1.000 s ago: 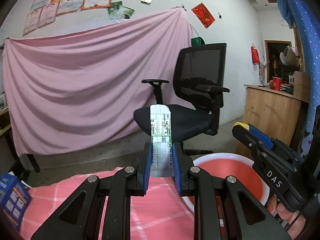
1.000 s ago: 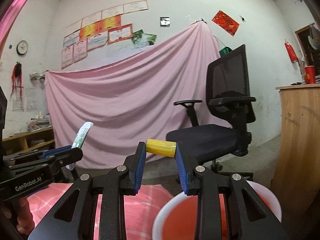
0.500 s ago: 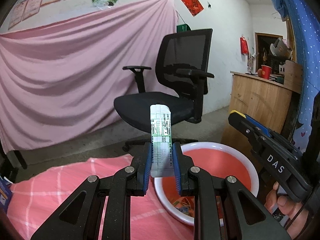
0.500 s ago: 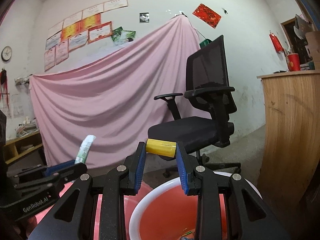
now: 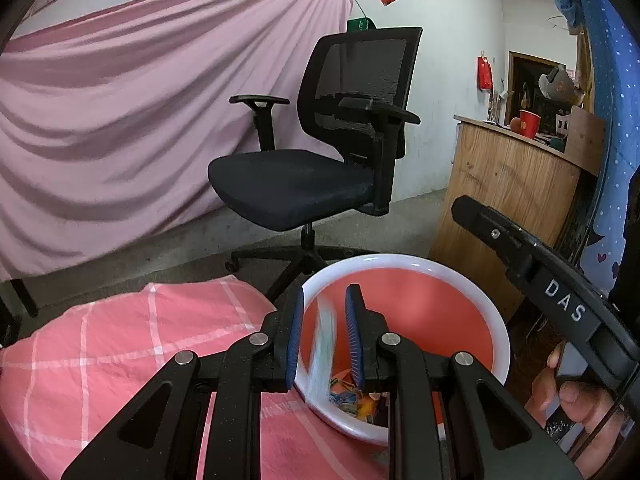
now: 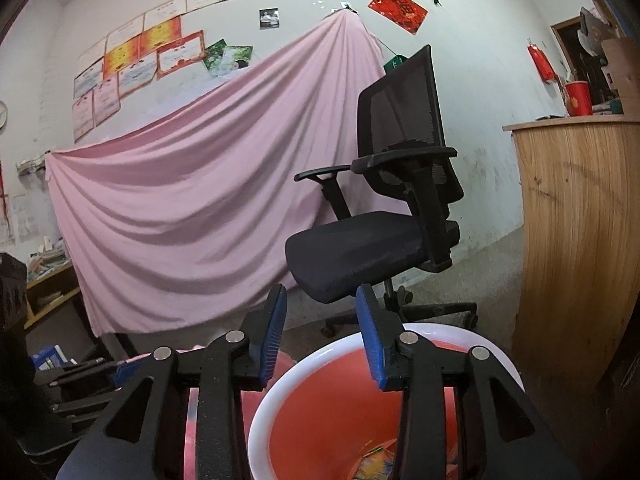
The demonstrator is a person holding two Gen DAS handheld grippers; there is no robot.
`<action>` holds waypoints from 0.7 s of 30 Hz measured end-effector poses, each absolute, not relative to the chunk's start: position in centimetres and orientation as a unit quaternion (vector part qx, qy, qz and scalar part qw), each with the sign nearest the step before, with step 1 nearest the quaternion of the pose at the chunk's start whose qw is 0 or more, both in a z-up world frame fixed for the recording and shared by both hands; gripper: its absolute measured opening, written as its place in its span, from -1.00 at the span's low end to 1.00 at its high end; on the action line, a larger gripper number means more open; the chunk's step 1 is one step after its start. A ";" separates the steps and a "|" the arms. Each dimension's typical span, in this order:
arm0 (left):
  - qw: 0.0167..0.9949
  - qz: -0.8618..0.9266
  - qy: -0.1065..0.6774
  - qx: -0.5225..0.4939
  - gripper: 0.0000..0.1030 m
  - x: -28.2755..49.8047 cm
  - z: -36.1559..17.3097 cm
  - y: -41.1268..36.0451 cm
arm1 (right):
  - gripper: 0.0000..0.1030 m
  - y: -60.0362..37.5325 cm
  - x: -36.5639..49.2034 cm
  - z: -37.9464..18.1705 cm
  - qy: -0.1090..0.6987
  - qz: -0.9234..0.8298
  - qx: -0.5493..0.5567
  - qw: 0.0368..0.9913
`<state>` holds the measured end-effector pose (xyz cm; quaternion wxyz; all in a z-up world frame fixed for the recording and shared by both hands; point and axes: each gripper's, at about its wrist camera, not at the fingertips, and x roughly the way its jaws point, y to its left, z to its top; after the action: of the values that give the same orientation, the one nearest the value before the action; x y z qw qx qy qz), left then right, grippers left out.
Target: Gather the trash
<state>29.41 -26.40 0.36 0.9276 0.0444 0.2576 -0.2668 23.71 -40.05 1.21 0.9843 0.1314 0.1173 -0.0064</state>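
Half a second back both grippers were pinching something; now both have let go over the basin (image 5: 404, 264). Nearest me, the left gripper (image 5: 322, 336) has its blue pads spread, and the paper slip (image 5: 324, 344) it carried is a pale blur between them, touching neither as far as I can tell, dropping toward the litter (image 5: 346, 394) at the bottom. The right gripper (image 6: 320, 332) stands wide apart with nothing between its pads; the yellow roll it held a moment ago is gone from view, presumably down in the basin, though I cannot pick it out among the scraps (image 6: 376, 460) there. So these two pieces look delivered. Left of the basin the pink checked cloth (image 5: 120, 344) shows no further trash in the part I can see, but much of it is hidden, so whether more remains I cannot say. Beyond stand the black office chair (image 5: 320, 160), the wooden counter (image 6: 576, 220) and the pink sheet (image 6: 180, 200) on the wall.
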 end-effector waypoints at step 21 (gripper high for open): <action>0.934 -0.243 0.260 0.034 -0.63 29.6 0.6 -24.4 | -0.26 -39.7 23.8 1.0 0.126 -0.008 0.126 0.984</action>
<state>29.58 -24.41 0.59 0.9341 0.0336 0.2597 -0.2426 23.83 -39.74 0.98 0.9841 0.1256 0.1256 -0.0079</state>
